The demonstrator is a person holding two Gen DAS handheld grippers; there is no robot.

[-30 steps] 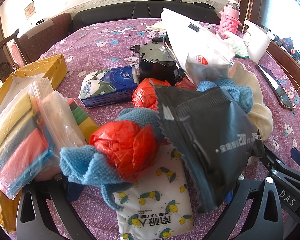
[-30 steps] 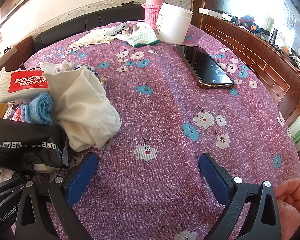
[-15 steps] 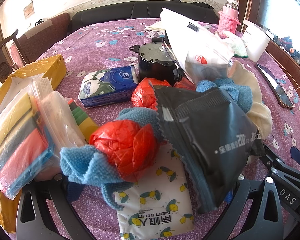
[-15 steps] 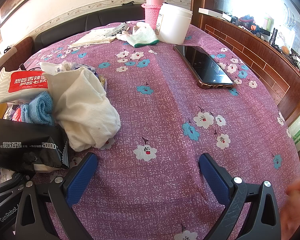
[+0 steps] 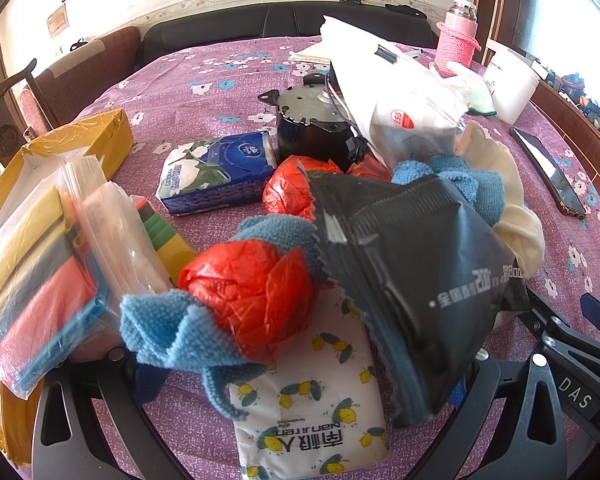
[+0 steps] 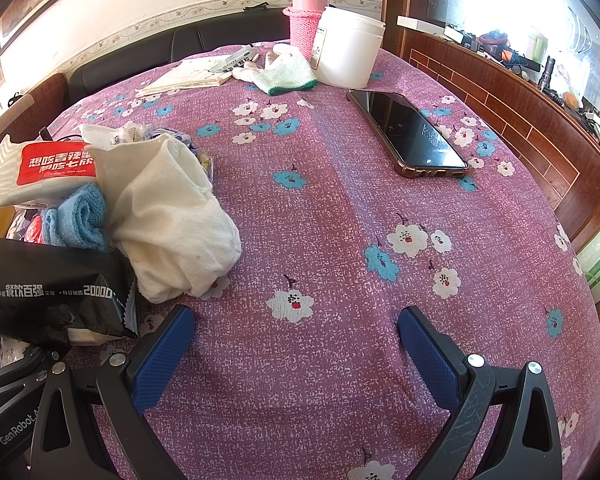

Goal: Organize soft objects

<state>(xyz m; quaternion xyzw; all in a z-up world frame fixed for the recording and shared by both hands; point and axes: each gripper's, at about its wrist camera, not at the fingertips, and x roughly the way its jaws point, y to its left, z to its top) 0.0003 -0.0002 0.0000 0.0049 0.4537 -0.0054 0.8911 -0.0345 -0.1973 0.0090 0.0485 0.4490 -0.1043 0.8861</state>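
Two grippers sit low over the purple floral tablecloth (image 6: 320, 208). The right gripper (image 6: 296, 344) is spread wide with nothing between its blue pads (image 6: 160, 360), just right of a cream cloth (image 6: 172, 220). The left gripper (image 5: 300, 384) is also spread wide; a lemon-print tissue pack (image 5: 312, 408) lies between its fingers, with a red plastic bag (image 5: 256, 288), blue towel (image 5: 172, 328) and black wet-wipe pack (image 5: 420, 264) heaped just beyond; whether it grips anything I cannot tell.

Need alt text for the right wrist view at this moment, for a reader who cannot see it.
The open right gripper hovers empty over a purple floral tablecloth. At left lies a pile: a cream cloth, a rolled blue towel and a black packet. Farther back are a phone, a white tub and a pink bottle.
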